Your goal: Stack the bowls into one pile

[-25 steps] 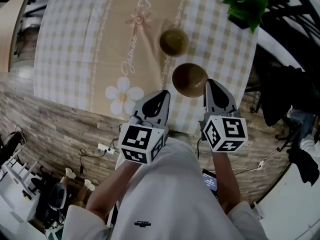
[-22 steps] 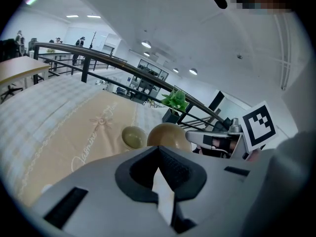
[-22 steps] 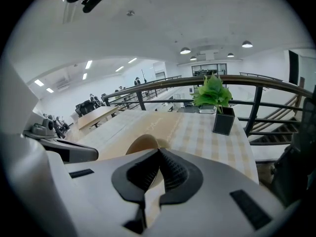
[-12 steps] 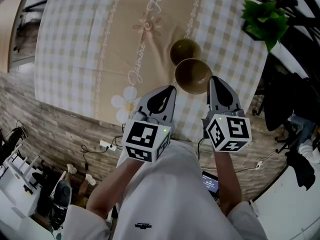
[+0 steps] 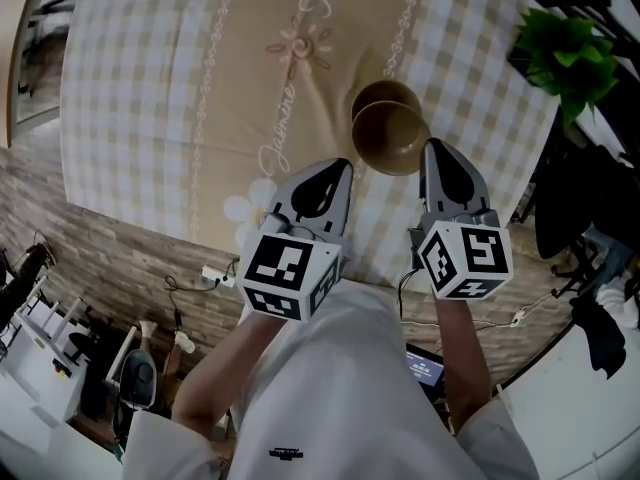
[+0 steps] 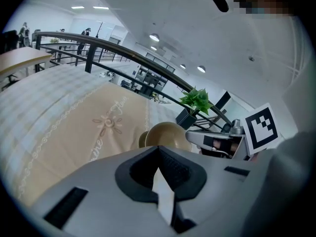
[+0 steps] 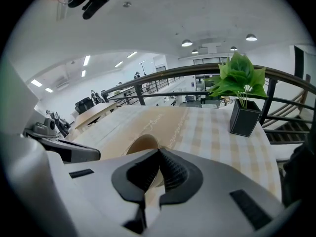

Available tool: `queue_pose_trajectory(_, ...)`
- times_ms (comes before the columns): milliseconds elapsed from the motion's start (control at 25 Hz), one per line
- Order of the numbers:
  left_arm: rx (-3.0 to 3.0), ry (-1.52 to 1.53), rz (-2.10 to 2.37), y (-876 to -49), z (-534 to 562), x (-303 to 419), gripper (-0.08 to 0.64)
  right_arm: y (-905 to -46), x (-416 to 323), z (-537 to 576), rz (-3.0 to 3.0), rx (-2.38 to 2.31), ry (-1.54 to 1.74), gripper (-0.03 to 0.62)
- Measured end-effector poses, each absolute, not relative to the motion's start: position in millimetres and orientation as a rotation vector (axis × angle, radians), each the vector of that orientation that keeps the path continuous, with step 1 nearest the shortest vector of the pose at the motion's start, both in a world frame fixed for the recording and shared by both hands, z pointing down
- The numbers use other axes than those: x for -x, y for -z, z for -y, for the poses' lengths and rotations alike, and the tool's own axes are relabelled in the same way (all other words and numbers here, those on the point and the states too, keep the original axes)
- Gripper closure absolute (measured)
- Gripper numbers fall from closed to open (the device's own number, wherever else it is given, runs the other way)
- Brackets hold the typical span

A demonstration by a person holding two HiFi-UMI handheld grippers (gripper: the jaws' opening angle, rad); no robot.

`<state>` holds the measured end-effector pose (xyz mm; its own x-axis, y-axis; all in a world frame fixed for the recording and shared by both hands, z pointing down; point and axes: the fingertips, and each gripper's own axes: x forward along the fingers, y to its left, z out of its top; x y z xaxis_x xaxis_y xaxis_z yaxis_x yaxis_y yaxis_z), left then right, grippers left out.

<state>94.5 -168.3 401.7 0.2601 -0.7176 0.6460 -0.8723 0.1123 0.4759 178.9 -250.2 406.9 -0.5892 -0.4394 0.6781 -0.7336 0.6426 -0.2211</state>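
Two grippers abreast, right gripper [image 5: 433, 151] pinching bowl [image 5: 388, 136] rim, left gripper [image 5: 338, 170] closed

Bright overhead light; gripper views bend fisheye, with dark rounded corners.

Grey left tongs [image 5: 333, 171] and right tongs [image 5: 436, 154] bear black-white marker cubes [image 5: 284, 277]; white shirt [image 5: 335, 393].

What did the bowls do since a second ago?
The right gripper carried its brown bowl forward; it now overlaps the second bowl instead of sitting apart. The right gripper kept its grip, the left gripper stayed shut and empty, the second bowl stayed put.
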Motion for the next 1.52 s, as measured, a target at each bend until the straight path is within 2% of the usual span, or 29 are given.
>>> queue_pose_trajectory(880, -1.557, -0.24, 1.462, -466, 195, -86, 0.54, -477, -170, 281, 2.205, -0.893, -0.73, 0.554)
queue_pose_trajectory(1520, -1.535, -0.248, 1.479, -482, 195, -89, 0.54, -505, -177, 278, 2.14, -0.908, -0.614, 0.552)
